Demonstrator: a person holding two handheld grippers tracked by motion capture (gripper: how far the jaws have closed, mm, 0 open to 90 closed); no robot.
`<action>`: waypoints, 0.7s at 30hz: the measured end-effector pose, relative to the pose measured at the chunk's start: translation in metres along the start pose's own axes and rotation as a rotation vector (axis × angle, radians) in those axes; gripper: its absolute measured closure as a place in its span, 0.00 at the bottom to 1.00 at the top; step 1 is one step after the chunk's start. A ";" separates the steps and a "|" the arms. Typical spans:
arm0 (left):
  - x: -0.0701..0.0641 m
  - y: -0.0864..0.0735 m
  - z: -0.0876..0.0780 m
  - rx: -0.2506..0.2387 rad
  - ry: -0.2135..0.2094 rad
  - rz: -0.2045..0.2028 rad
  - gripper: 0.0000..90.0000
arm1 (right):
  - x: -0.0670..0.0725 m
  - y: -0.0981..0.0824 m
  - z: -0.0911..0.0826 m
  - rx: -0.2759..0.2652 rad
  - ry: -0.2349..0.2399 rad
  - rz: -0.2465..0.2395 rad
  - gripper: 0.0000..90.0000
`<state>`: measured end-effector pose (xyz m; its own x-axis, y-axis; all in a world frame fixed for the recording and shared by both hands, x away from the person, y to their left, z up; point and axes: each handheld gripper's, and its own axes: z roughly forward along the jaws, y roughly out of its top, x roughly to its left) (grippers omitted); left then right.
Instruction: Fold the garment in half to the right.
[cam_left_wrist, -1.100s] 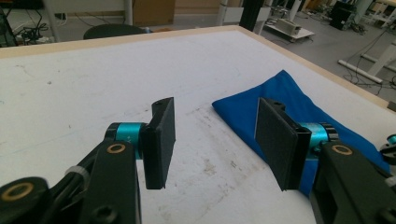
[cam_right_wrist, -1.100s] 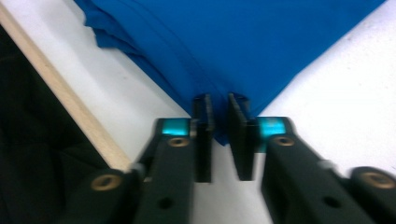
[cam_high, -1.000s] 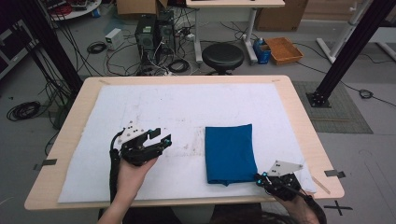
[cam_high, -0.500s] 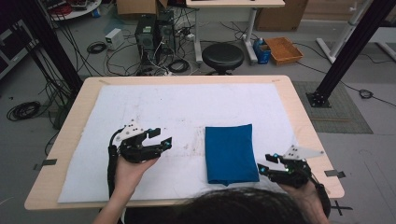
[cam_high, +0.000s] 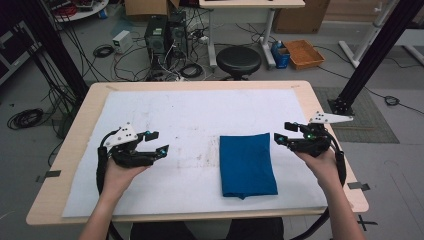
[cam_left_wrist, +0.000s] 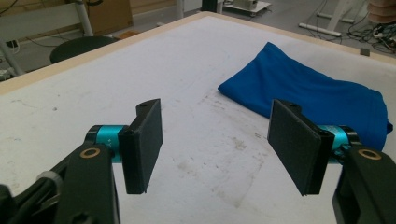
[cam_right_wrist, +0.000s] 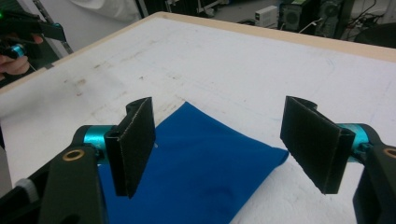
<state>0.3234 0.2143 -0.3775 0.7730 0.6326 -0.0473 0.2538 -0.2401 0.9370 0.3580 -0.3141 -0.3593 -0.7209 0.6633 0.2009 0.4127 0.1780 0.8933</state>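
Flanking a folded blue cloth (cam_high: 247, 164) on a white-covered table (cam_high: 175, 107), a person holds a two-jaw gripper in each hand, both clear of the fabric. The left gripper (cam_high: 156, 142) hovers well to the left of the cloth, its jaws standing wide with nothing between them; they have just been opening further. The right gripper (cam_high: 283, 133) sits just beside the cloth's far right corner, pointing toward it, and its jaws too have just been opening and are now spread apart and empty.

Seen along the left gripper (cam_left_wrist: 215, 144), the cloth (cam_left_wrist: 317, 95) lies ahead and to the right, beyond a stretch of stained white cover. From the right gripper (cam_right_wrist: 219, 149), the cloth (cam_right_wrist: 205, 172) lies below and between the two black pads, one corner reaching forward under the gap.

The cloth appears neatly folded into a rectangle and released, so the folding looks to be at or near its end. Should another fold be wanted, the next move would call for both grippers to come down on an edge, the left one crossing bare table first, and to close on fabric without dragging the layers apart.
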 end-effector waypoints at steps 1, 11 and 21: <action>0.000 0.001 0.000 -0.008 -0.002 0.001 0.40 | 0.000 0.000 0.001 0.000 0.000 -0.004 0.29; -0.001 0.009 -0.005 -0.036 0.013 0.001 0.39 | 0.007 -0.001 0.004 0.012 0.000 -0.033 0.29; -0.006 0.008 -0.005 -0.068 0.010 -0.005 0.39 | 0.008 -0.003 0.007 0.024 -0.002 -0.039 0.29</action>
<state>0.3177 0.2126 -0.3678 0.7657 0.6414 -0.0487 0.2175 -0.1868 0.9580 0.3550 -0.3046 -0.3630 -0.7353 0.6573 0.1651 0.3977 0.2214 0.8904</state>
